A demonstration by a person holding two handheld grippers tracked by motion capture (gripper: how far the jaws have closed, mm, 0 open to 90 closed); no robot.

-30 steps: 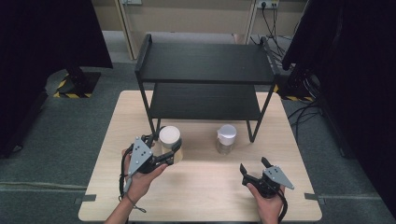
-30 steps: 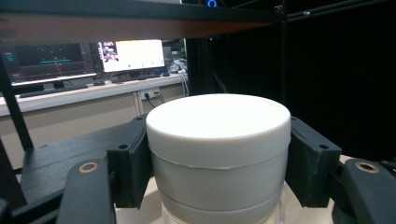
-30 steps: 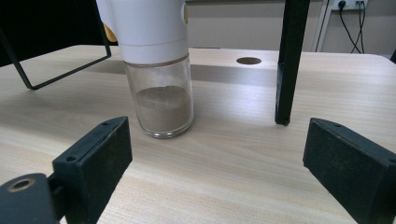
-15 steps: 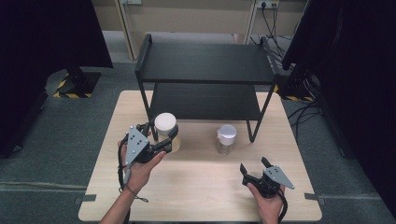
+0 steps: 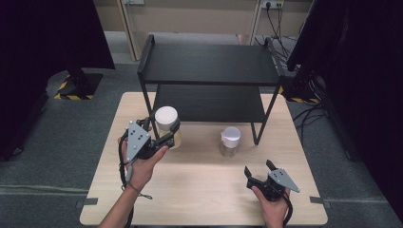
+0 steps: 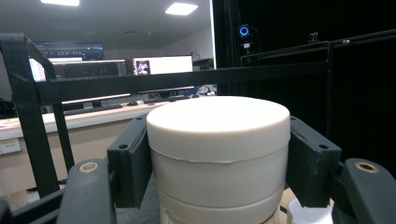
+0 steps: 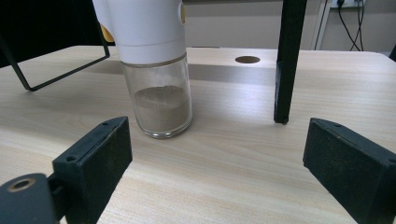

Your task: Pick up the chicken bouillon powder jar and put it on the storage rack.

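- Black metal shelf rack [image 5: 209,71], the largest thing here, stands at 12 o'clock on the counter [image 5: 199,190]; its lower shelf is shadowed, so whether anything sits far back on it is hard to make out.
- Pale wood counter: bare grain at 6 o'clock, with a round hole showing past the rack leg in the right claw view.
- White-lidded jar [image 5: 167,124] at 9 o'clock is clamped in the left claw [image 5: 164,135], pads pressing on the lid and upper wall from both sides, right in front of the rack's left front leg. It seems to be off the wood, though its base is covered by the claw.
- Risk: the grip sits high on the lid. If the lid is loose, the body could drop away; I judge that the main hazard.
- Risk: the rack's front rail crosses just beyond the jar in the left claw view, so a forward move could knock the lid against it.
- Spice bottle [image 7: 156,70] with brown powder stands at 3 o'clock from the jar, beside the rack's right leg; its cap top is cut off in the right claw view.
- Right claw [image 5: 259,173] rests at 5 o'clock, spread wide and holding nothing, facing the bottle.
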